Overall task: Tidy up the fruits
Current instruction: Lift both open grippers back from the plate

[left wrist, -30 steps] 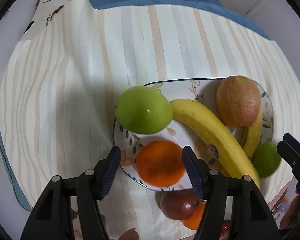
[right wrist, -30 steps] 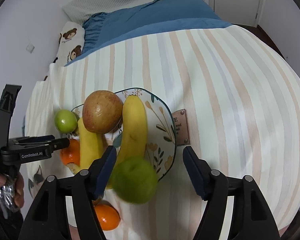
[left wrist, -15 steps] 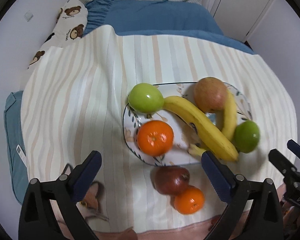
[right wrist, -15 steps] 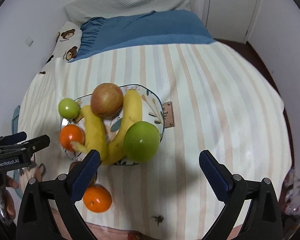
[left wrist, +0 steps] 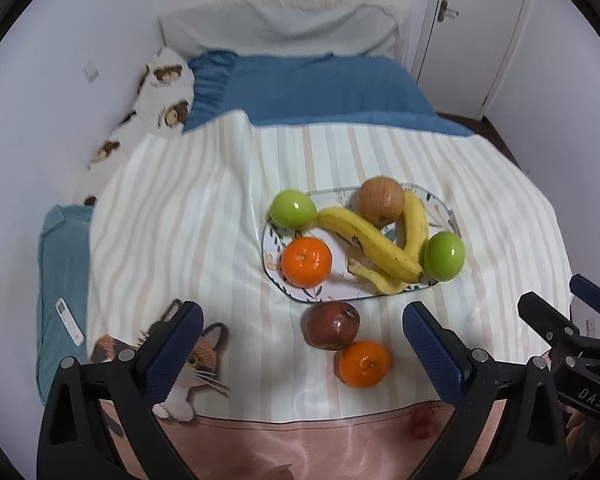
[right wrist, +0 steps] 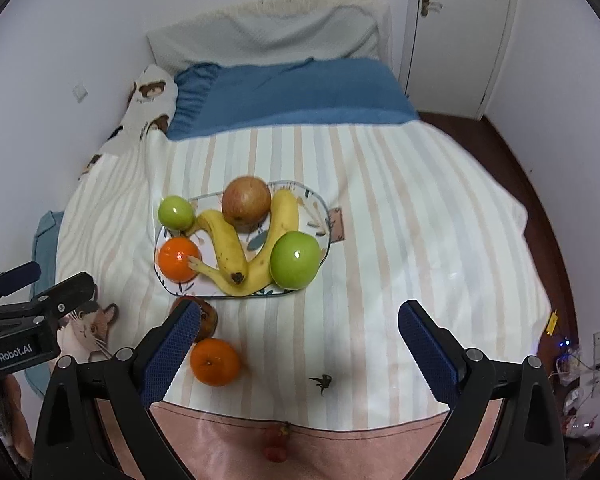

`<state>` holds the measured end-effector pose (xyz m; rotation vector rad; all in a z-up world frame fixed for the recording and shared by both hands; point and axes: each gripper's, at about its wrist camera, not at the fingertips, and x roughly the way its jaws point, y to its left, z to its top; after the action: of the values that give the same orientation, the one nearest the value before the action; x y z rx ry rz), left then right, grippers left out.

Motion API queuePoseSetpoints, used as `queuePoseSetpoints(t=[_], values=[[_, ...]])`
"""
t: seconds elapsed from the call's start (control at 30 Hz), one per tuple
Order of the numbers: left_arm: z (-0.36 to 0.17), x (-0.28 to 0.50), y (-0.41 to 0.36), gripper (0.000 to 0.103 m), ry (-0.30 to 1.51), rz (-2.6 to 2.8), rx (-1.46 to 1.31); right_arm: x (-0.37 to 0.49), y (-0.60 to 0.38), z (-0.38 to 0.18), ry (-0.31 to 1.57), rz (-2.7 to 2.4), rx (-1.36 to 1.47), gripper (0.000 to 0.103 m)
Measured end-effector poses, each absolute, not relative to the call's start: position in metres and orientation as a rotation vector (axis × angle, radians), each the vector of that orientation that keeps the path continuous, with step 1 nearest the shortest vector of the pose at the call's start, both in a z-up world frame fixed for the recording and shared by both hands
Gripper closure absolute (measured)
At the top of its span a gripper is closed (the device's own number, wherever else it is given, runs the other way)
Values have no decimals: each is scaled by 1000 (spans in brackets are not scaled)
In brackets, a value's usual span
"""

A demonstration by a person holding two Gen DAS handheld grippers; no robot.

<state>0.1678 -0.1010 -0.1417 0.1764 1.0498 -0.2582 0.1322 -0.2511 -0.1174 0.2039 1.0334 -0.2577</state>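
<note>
Both claws have pulled up and back from the oval floral plate, leaving an orange tangerine and a big green apple on it.

Left wrist view: the left claw stands wide apart, empty. Two yellow bananas, a reddish apple and a smaller green apple also sit on the plate.

Right wrist view: the right claw gapes empty too. A dark red fruit and a second tangerine lie on the striped bedspread, likely next to go

Glossy green apple; matt cloth bedspread; seemingly glazed plate.
</note>
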Motion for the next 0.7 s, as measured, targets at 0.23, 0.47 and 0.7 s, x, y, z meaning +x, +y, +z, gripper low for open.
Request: queuePoseSetpoints(t=[0.23, 0.47, 0.7], values=[[-110, 141, -94, 1, 965, -257, 165, 103, -238, -80, 956, -271, 180, 2], [-85, 121, -87, 1, 912, -271, 136, 79, -232, -48, 894, -280, 183, 2], [-77, 111, -85, 1, 894, -281, 126, 69, -226, -27, 858, -261, 199, 2]])
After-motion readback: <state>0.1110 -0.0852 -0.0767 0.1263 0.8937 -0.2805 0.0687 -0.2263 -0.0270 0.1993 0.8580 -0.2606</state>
